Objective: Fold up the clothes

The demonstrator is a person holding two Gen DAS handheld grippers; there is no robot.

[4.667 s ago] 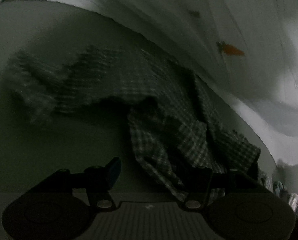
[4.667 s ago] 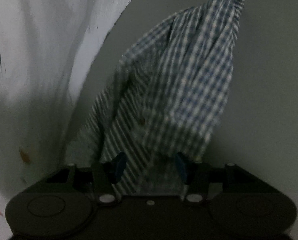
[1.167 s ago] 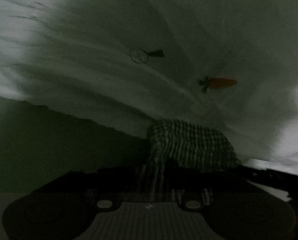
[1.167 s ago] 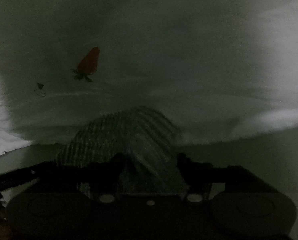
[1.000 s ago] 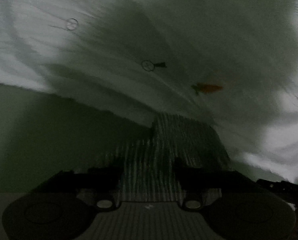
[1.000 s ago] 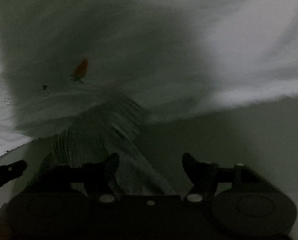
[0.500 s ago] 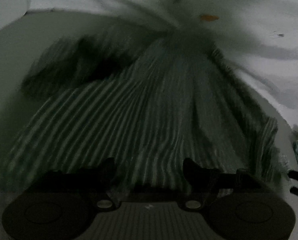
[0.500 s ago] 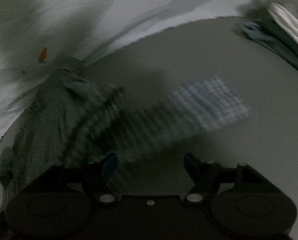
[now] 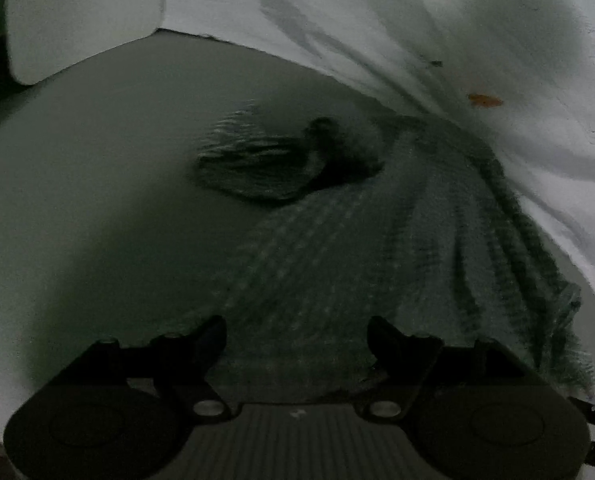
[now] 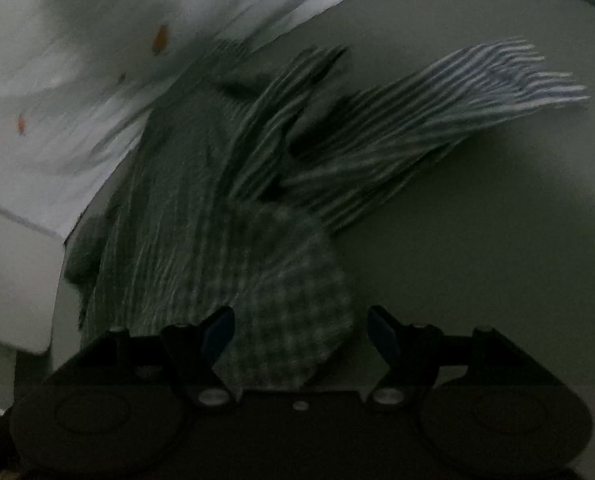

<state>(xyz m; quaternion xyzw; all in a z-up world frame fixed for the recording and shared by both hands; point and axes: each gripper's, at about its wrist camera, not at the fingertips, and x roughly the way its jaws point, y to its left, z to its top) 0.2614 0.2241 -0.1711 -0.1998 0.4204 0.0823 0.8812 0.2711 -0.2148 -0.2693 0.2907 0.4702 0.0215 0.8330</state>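
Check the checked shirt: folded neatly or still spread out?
Spread, not folded: the checked shirt lies rumpled on the table, one sleeve flung out sideways.

No text, label, brand, number or sign can be read in either wrist view; the frames are dark and blurred by motion, and only small orange marks are seen on the white cloth.

Both fisheye views are very dim and grainy; motion blur smears the checked cloth; edges curve into black corners.
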